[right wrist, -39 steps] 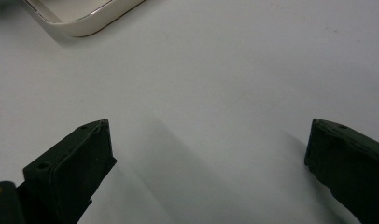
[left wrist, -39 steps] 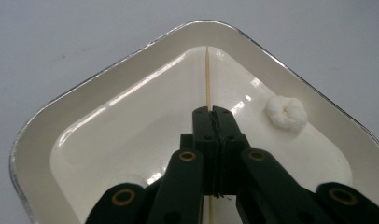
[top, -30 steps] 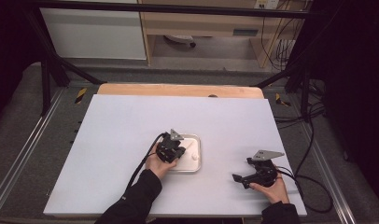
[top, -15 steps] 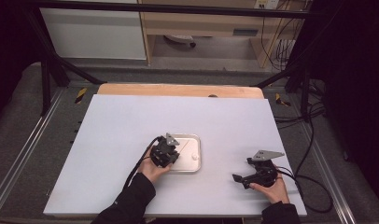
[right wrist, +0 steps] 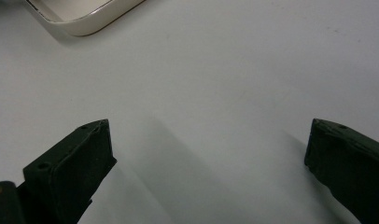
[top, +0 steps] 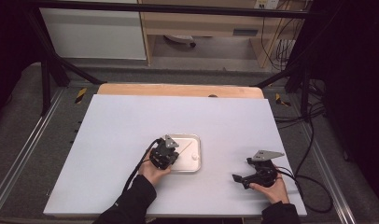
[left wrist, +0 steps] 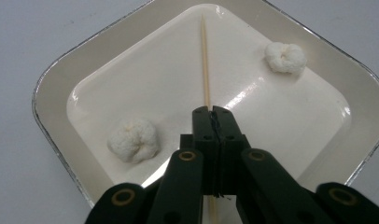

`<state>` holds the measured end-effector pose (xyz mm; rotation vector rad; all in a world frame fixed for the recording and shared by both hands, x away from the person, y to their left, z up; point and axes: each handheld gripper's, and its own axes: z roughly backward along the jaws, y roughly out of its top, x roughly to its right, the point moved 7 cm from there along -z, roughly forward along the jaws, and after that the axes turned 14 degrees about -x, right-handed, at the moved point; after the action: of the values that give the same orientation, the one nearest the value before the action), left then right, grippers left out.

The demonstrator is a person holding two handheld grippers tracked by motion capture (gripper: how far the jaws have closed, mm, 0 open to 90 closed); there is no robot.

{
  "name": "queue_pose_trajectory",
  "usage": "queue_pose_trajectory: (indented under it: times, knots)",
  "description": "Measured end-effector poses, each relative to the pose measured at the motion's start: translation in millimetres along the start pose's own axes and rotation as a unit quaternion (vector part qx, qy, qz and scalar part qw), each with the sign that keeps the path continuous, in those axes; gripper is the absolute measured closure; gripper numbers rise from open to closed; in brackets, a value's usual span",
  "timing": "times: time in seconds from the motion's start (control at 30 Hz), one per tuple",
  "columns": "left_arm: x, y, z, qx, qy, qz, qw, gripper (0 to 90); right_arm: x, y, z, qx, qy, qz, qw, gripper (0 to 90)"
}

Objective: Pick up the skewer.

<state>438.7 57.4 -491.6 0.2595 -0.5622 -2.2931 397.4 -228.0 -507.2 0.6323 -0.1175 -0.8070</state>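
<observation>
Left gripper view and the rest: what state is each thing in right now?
Left tongs: shut on the thin wooden skewer, jaws just closed.
Thin wooden skewer: lying flat in the tray, pinched at its near part.
Two white cauliflower-like pieces: loose in the tray, either side of the skewer.
Shallow cream metal tray: flat on the table.
Right tongs: open, holding nothing.

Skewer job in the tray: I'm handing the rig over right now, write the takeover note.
Left tool: jaws have just closed on the wooden skewer, which lies flat in the tray.
Right tool: open, holding nothing, over bare table right of the tray.
Two white cauliflower-like pieces sit in the tray, one either side of the skewer, neither on it.
Done: skewer gripped. Left: probably lift it and spear the pieces.
</observation>
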Motion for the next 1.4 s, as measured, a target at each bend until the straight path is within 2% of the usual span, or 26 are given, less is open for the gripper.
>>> queue_pose_trajectory:
  times: [0.13, 0.4, 0.5, 0.57, 0.6, 0.63, 0.7, 0.77, 0.83, 0.87, 0.9, 1.03, 1.07, 1.1, 1.3, 1.33, 1.4]
  knots:
    - [-0.1, 1.4, 8.4, 0.013, -0.006, -0.007, 0.9999, 89.2, 0.1, 0.3, 0.3, 0.002, -0.001, 0.002, 1.0000, 1.7]
    - [3.1, 0.9, 29.0, 0.021, -0.026, -0.039, 0.9987, 89.2, -4.1, 4.7, 3.7, 0.002, -0.010, 0.016, 0.9998, 1.5]
    - [5.7, 0.5, 34.7, 0.018, -0.029, -0.053, 0.9980, 89.2, -8.8, 9.3, 5.2, 0.001, -0.017, 0.032, 0.9993, 0.8]
    - [7.6, 0.6, 38.6, 0.016, -0.032, -0.062, 0.9974, 89.2, -13.3, 13.9, 7.6, -0.001, -0.030, 0.047, 0.9984, 0.8]
    - [8.8, 0.8, 40.3, 0.016, -0.035, -0.065, 0.9971, 89.2, -19.1, 19.9, 10.3, 0.002, -0.034, 0.060, 0.9977, 0.7]
    - [9.6, 1.0, 42.3, 0.017, -0.035, -0.069, 0.9969, 89.2, -19.1, 19.9, 10.3, 0.002, -0.034, 0.060, 0.9977, 0.7]
    - [11.6, 0.7, 45.7, 0.014, -0.038, -0.079, 0.9961, 89.2, -27.2, 25.3, 12.1, 0.004, -0.032, 0.078, 0.9964, 0.7]
    - [14.0, 0.6, 48.7, 0.013, -0.040, -0.088, 0.9952, 89.2, -36.0, 30.6, 13.0, -0.004, -0.047, 0.108, 0.9930, 0.7]
    - [16.4, 1.0, 51.2, 0.011, -0.042, -0.095, 0.9945, 89.2, -38.3, 32.0, 13.4, -0.005, -0.053, 0.117, 0.9917, 0.8]
    - [17.5, 1.3, 52.2, 0.010, -0.043, -0.099, 0.9941, 89.2, -43.0, 34.7, 14.7, -0.006, -0.063, 0.135, 0.9888, 1.0]
    - [18.8, 1.7, 53.0, 0.007, -0.044, -0.102, 0.9938, 89.2, -43.0, 34.7, 14.7, -0.006, -0.063, 0.135, 0.9888, 1.0]
    - [26.2, 5.3, 56.2, 0.003, -0.049, -0.117, 0.9919, 89.2, -52.8, 41.1, 18.2, -0.012, -0.081, 0.166, 0.9828, 1.6]
    - [28.2, 6.3, 56.8, 0.002, -0.048, -0.122, 0.9913, 89.2, -57.3, 44.9, 20.1, -0.013, -0.088, 0.179, 0.9797, 1.9]
    - [30.5, 7.2, 57.5, -0.001, -0.050, -0.126, 0.9908, 89.2, -57.3, 44.9, 20.1, -0.013, -0.088, 0.179, 0.9797, 1.9]
    - [44.2, 13.7, 60.2, -0.010, -0.052, -0.154, 0.9866, 89.2, -67.5, 53.0, 21.6, -0.016, -0.115, 0.226, 0.9672, 4.4]
    - [47.1, 15.3, 60.5, -0.012, -0.055, -0.158, 0.9859, 89.2, -70.5, 54.2, 21.5, -0.022, -0.124, 0.243, 0.9619, 5.4]
    - [52.3, 18.1, 60.2, -0.013, -0.058, -0.165, 0.9846, 89.2, -71.8, 54.4, 21.3, -0.024, -0.125, 0.246, 0.9608, 5.8]
